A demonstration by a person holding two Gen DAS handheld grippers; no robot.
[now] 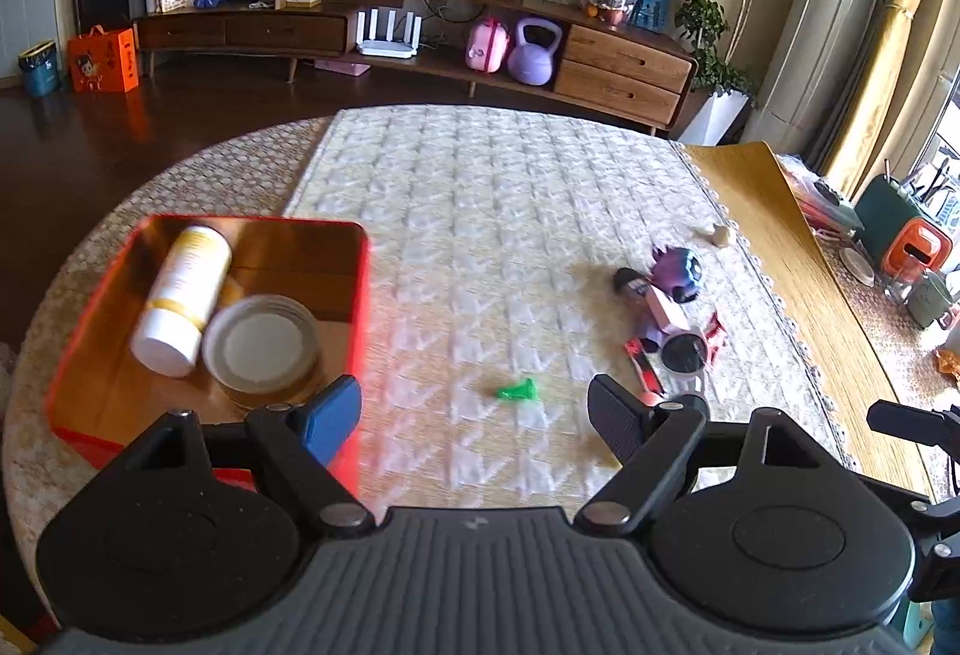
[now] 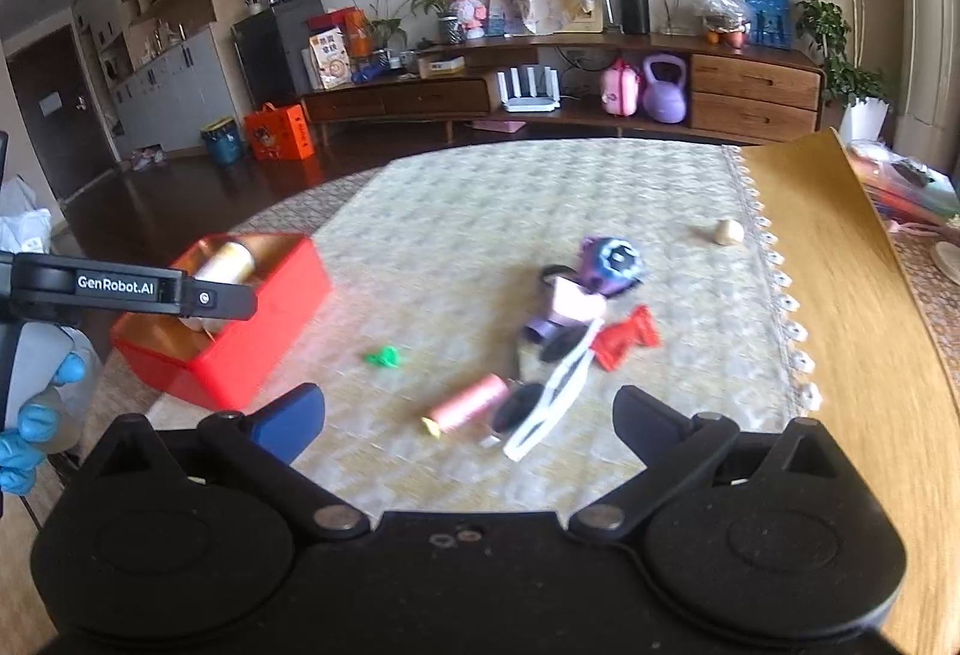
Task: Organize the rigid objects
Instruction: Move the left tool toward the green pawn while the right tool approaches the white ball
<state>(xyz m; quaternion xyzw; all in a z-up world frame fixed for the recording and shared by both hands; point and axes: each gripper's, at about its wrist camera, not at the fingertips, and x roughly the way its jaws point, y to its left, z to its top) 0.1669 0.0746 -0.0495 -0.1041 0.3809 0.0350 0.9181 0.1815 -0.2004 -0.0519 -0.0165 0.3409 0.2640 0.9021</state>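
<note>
Both grippers: black plastic bodies w/ round housings, silver pivot screws, one blue pad (image 1: 329, 418) & one black ribbed pad (image 1: 615, 415); left arm (image 2: 129, 287) marked "GenRobot.AI"; blue-gloved hand (image 2: 36, 424).

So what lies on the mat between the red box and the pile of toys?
Only the small green piece, alone on the quilted mat between the red box and the toy pile; both wrist views show it.

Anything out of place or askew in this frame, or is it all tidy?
Not tidy. A heap of small items lies jumbled on the quilted cloth, a green piece and a beige lump stray apart from it. In the red box the white bottle lies tipped beside a jar.
</note>
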